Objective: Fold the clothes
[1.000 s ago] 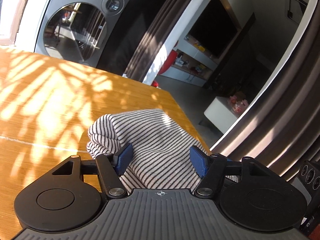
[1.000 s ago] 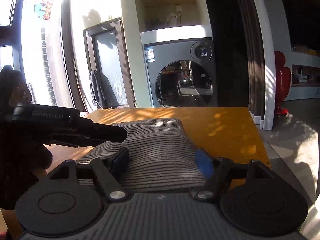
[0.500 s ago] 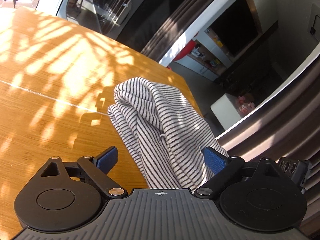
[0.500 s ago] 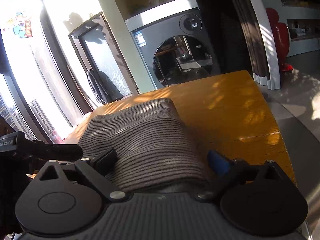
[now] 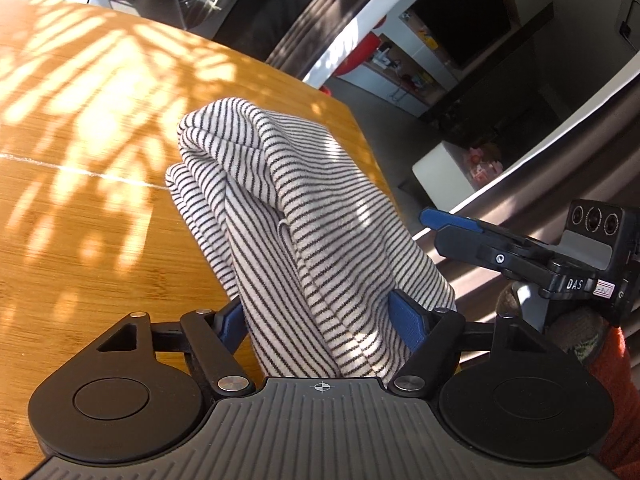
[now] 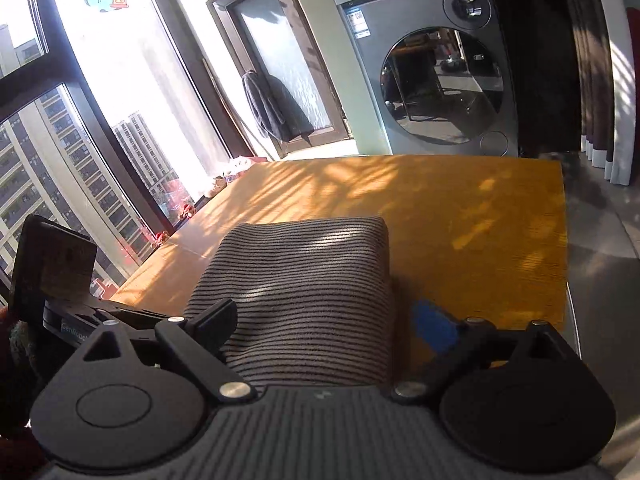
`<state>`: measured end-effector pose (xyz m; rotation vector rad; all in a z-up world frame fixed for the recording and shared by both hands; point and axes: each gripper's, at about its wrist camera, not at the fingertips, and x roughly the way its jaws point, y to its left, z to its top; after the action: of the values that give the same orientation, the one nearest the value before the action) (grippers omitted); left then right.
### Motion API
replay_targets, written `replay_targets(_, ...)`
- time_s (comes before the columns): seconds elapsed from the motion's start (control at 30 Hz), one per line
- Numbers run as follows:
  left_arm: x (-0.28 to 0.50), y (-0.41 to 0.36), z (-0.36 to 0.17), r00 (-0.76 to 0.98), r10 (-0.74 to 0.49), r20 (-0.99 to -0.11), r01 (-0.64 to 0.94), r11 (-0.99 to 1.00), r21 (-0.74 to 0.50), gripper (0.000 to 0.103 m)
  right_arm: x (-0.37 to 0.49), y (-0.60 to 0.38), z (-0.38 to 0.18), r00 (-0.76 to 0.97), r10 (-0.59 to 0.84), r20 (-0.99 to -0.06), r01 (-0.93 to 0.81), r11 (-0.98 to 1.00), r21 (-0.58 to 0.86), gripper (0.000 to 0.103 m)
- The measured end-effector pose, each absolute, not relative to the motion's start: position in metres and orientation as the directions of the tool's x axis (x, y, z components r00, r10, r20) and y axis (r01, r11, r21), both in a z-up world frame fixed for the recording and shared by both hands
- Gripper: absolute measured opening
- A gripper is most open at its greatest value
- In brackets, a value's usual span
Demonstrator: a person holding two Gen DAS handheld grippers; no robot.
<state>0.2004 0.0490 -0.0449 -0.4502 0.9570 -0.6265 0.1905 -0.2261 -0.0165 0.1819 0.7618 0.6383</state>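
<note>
Between the closing left gripper [image 5: 320, 316] jaws, the folded striped garment [image 5: 288, 208] is bunched, pads touching it. Ahead of the right gripper [image 6: 324, 320], spread apart, its folded end lies ungripped on the table [image 6: 480, 208]. Final fold judged underway; a firm pinch is needed next.

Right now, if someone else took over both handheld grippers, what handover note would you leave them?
Left gripper: jaws closing, with the striped garment bunched between its blue pads; whether they already pinch it I cannot tell.
Right gripper: open, the near end of the garment lies between its fingers, not clamped.
Garment: folded into a thick bundle near the right edge of the wooden table.
Done: the main folds seem made.
Left: probably tidy the bundle, flatten it and let go.
</note>
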Motion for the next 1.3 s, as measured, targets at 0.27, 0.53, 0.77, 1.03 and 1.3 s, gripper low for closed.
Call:
replay_targets(0.27, 0.213, 0.062, -0.051, 0.413, -0.712, -0.567, 0.292, 0.694, -0.658, 0.072, 0.213, -0.21, -0.049, 0.411, 0.686, -0.601, -0.413, 0.728, 0.548, 0.077)
replay_targets(0.53, 0.256, 0.131, -0.021, 0.573, -0.622, -0.533, 0.265, 0.756, -0.598, 0.07, 0.272, -0.14, -0.039, 0.413, 0.768, -0.49, -0.463, 0.64, 0.613, 0.071)
replay_targets(0.77, 0.296, 0.2, -0.013, 0.687, -0.411, -0.599, 0.14, 0.884, -0.446, 0.071, 0.336, -0.045, -0.043, 0.472, 0.721, -0.508, -0.574, 0.688, 0.444, 0.067)
replay_targets(1.03, 0.283, 0.225, 0.039, 0.835, -0.317, -0.45, 0.142, 0.914, -0.381, 0.071, 0.329, -0.027, -0.043, 0.591, 0.632, -0.502, -0.598, 0.76, 0.253, 0.081)
replay_targets(1.3, 0.35, 0.211, -0.014, 0.758, -0.359, -0.544, 0.137, 0.904, -0.406, 0.073, 0.287, -0.024, -0.02, 0.555, 0.695, -0.457, -0.668, 0.7, 0.253, 0.081)
